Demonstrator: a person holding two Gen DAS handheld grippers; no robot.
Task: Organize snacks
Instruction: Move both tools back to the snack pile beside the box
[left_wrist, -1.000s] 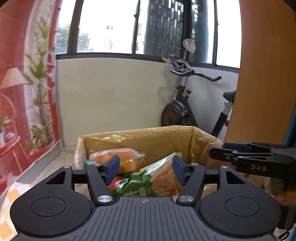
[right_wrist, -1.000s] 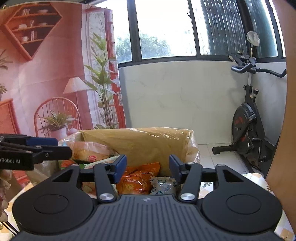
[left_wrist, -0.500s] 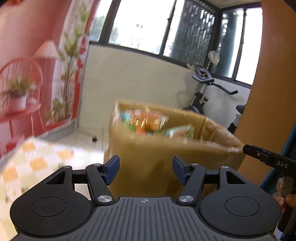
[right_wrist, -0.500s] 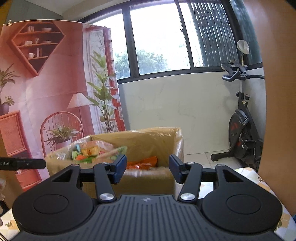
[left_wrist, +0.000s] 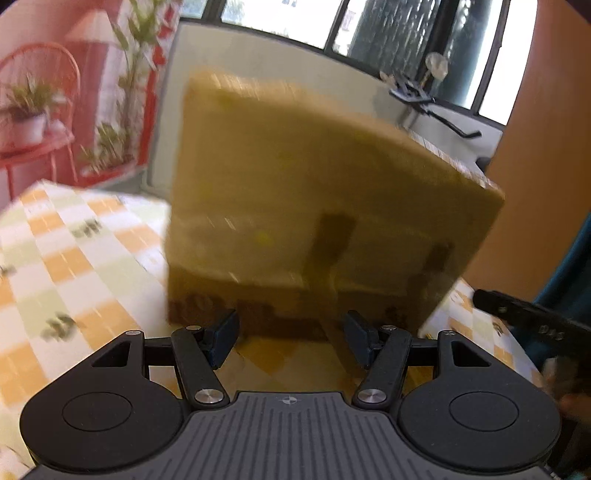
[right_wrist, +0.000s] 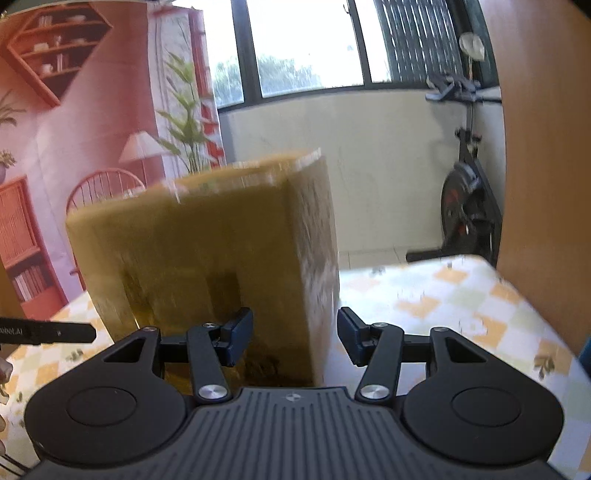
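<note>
One tall brown cardboard box (left_wrist: 314, 192) stands on the tabletop (left_wrist: 74, 258), which wears a cloth checked in orange, pale green and white, and both tools sit low in front of it. Seen along the left tool (left_wrist: 291, 338), the box rises at twelve o'clock, its near wall filling the space just beyond the two blue-padded fingers (left_wrist: 223, 338); the jaws stand partly apart with nothing between them, and they are not touching the cardboard. Seen along the right tool (right_wrist: 295, 341), the same box (right_wrist: 207, 251) sits from about ten to twelve o'clock, its right-hand corner edge running down close to the gap between the fingers (right_wrist: 238, 339); those jaws are also partly apart and hold nothing. The box walls are blurred, and its open top is above both views, so I cannot tell what lies inside. Each tool shows at the edge of the other's view: the right one as a black bar at four o'clock in the left view, the left one as a black bar at nine o'clock in the right view. I count one box, two tools, four blue pads. Beyond the tabletop, one black exercise bike (right_wrist: 465, 206) stands by the white wall under the windows at two o'clock, and a pink printed backdrop (right_wrist: 74, 147) with a lamp and plants hangs at ten o'clock.
</note>
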